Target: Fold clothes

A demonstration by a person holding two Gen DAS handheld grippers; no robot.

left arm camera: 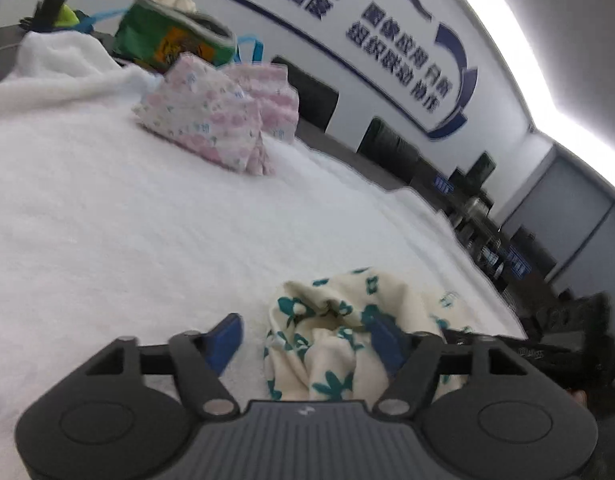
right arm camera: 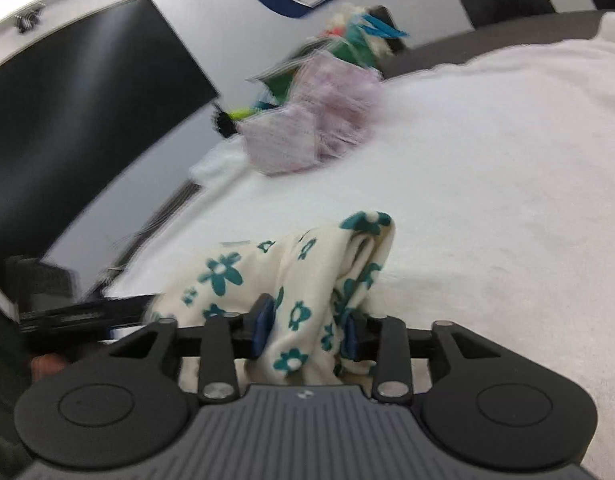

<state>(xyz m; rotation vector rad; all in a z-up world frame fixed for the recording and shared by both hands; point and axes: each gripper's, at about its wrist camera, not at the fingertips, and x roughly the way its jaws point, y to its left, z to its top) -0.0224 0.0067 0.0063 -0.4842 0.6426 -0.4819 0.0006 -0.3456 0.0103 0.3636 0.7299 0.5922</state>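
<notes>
Right gripper (right arm camera: 305,330): narrow, pinching floral garment (right arm camera: 307,276).
Left gripper (left arm camera: 307,340): wide, around fabric.
Advice: spread flat on white blanket (right arm camera: 487,160) first.

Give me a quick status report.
Right gripper shut on floral garment. Left gripper open around it. Folded pink clothes farther back, not in the way.

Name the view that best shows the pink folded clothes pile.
The left wrist view: the pink folded clothes pile sits sharp enough to read its print and stacked layers. The right wrist view shows the same pile farther off and smeared by motion blur.
</notes>
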